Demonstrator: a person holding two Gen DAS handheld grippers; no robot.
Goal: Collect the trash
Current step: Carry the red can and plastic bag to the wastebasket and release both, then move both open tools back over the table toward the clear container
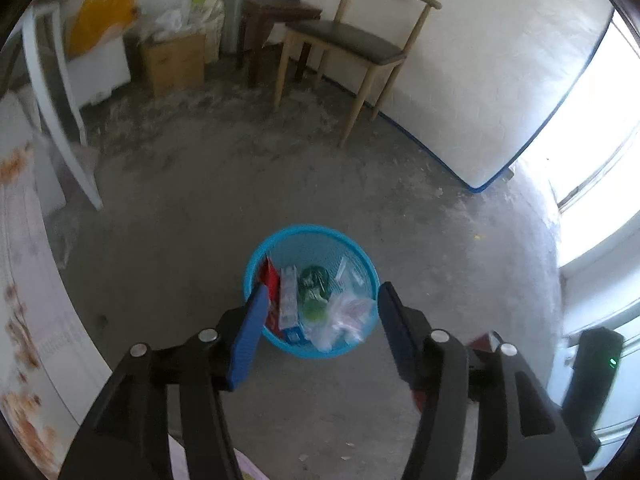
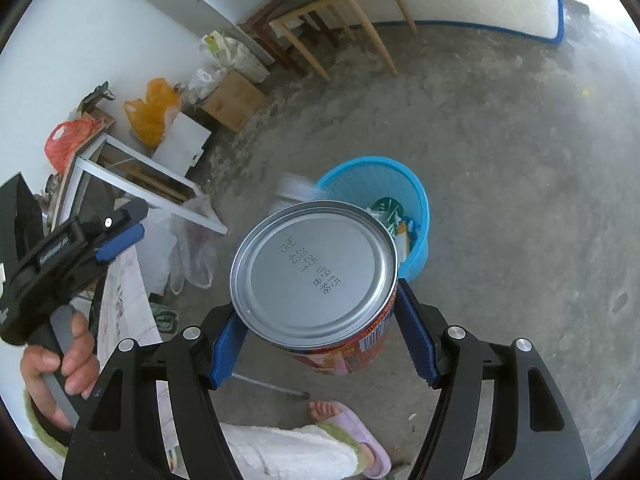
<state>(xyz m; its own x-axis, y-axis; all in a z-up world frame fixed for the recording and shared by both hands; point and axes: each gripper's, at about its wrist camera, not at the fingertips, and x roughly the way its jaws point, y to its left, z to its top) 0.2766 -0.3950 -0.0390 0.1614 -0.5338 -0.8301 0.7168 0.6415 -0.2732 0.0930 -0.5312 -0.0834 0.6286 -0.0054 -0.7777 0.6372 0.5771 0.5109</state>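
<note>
Bare concrete floor [image 1: 200,208], and the blue basket [image 1: 256,256] is sitting on it, already holding wrappers. The left gripper [image 1: 318,320] is hovering over it, fingers spread wide, gripping nothing. The right gripper [image 2: 316,312] is clamping a red can [image 2: 316,272] just near of the basket.

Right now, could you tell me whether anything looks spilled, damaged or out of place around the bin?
Nothing stands out. The blue bin stands upright with its trash inside, and the can, undented, sits squarely in the right claw.
</note>
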